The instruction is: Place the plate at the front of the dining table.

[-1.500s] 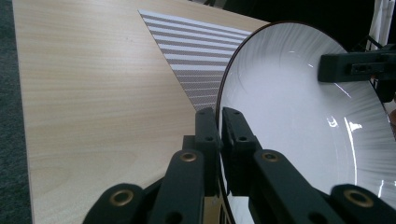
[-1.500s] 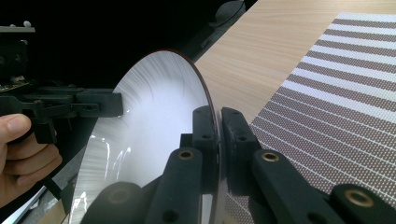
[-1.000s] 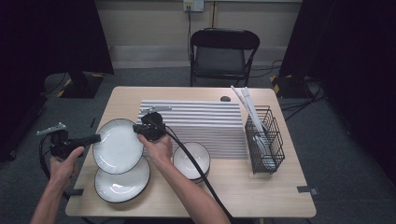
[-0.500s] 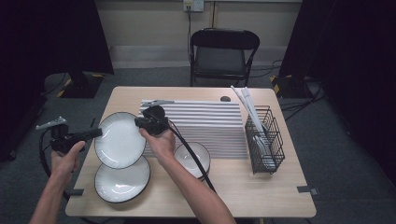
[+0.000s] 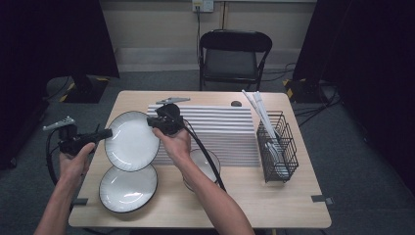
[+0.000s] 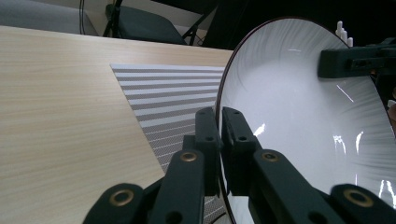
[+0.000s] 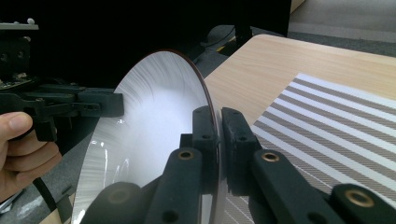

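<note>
A white plate with a dark rim (image 5: pixel 131 141) hangs tilted above the table, held by both grippers on opposite edges. My left gripper (image 5: pixel 106 133) is shut on its left rim, and my right gripper (image 5: pixel 152 122) is shut on its right rim. In the left gripper view the jaws pinch the plate's edge (image 6: pixel 218 135), with the plate (image 6: pixel 299 121) spreading to the right. In the right gripper view the jaws clamp the rim (image 7: pixel 215 135) and the plate (image 7: pixel 154 135) fills the left. A second white plate (image 5: pixel 128 188) lies flat on the table below.
A white bowl (image 5: pixel 208 164) sits behind the right forearm. A striped mat (image 5: pixel 230 129) covers the table's middle. A black wire rack (image 5: pixel 277 147) with white utensils stands at the right. A black folding chair (image 5: pixel 234 54) is beyond the table.
Both grippers have lifted the plate off the table and tipped it up; it has also shifted slightly away from the lower plate.
</note>
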Demonstrator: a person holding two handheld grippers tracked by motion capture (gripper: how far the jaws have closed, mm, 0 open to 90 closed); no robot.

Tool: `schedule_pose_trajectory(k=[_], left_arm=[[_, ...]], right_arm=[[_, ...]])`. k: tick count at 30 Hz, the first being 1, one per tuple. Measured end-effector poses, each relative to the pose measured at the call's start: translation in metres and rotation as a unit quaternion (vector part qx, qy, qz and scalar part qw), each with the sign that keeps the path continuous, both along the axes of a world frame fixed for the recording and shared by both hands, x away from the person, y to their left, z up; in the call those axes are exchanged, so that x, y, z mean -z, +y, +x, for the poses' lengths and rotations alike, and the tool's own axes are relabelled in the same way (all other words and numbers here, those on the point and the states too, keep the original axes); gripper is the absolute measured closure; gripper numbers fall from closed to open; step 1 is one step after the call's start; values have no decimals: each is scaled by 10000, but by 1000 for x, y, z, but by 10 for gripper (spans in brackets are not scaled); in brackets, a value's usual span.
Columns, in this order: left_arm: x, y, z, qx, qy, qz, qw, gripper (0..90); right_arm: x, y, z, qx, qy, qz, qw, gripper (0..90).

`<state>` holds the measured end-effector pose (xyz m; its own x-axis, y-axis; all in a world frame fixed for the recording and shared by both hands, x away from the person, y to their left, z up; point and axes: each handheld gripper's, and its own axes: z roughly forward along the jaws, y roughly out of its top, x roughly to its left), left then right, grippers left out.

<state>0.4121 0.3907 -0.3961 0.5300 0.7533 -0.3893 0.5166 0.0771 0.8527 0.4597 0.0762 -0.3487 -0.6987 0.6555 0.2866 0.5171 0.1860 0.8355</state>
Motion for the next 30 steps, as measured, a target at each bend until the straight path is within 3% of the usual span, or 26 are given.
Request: schedule_pose_trajectory(k=[12,19,30], left_arm=[[-12,-25,9,92,-89,27,9999,862],[-17,-35,14,150,-113,67,9998,863],[-17,-59,26,256,-106,136,9995,863]], right_arm=[[-10,-27,6,4,-82,59,9999,848],[-8,-42,10,26,-61,238,9997,848],[-7,-65,17,54,-116,174,9998,849]])
